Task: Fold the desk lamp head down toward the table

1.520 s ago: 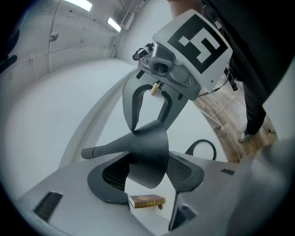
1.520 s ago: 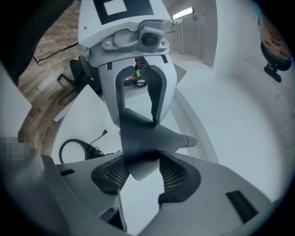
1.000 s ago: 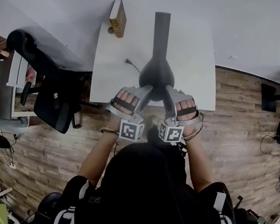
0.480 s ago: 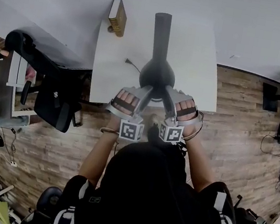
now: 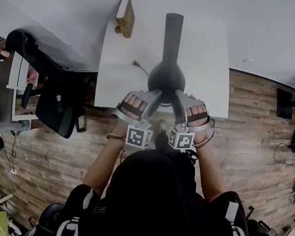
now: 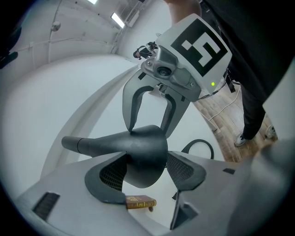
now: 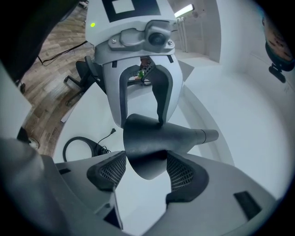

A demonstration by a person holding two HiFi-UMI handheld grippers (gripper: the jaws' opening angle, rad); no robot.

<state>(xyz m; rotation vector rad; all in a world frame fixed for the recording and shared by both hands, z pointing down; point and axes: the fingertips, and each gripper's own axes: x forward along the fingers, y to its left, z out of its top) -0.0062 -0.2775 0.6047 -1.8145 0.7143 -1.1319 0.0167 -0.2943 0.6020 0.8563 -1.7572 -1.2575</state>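
Observation:
The black cone-shaped lamp head [image 5: 166,80] hangs over the white table [image 5: 209,52], its neck [image 5: 172,32] running away from me. Both grippers reach it from the near side. My left gripper [image 5: 154,97] has the lamp head [image 6: 144,156] filling the gap between its pads, which press on both sides. My right gripper [image 5: 176,100] also has the lamp head [image 7: 146,154] between its jaws. Those jaws have just been opening, and its pads [image 7: 180,173] now lie beside the cone without a clear squeeze.
A brown book [image 5: 125,18] stands near the table's far left corner, also seen as the book [image 6: 140,202] below the left jaws. A coiled black cable [image 7: 83,146] with a plug [image 5: 136,64] lies on the table. A black office chair [image 5: 55,102] stands left of the table.

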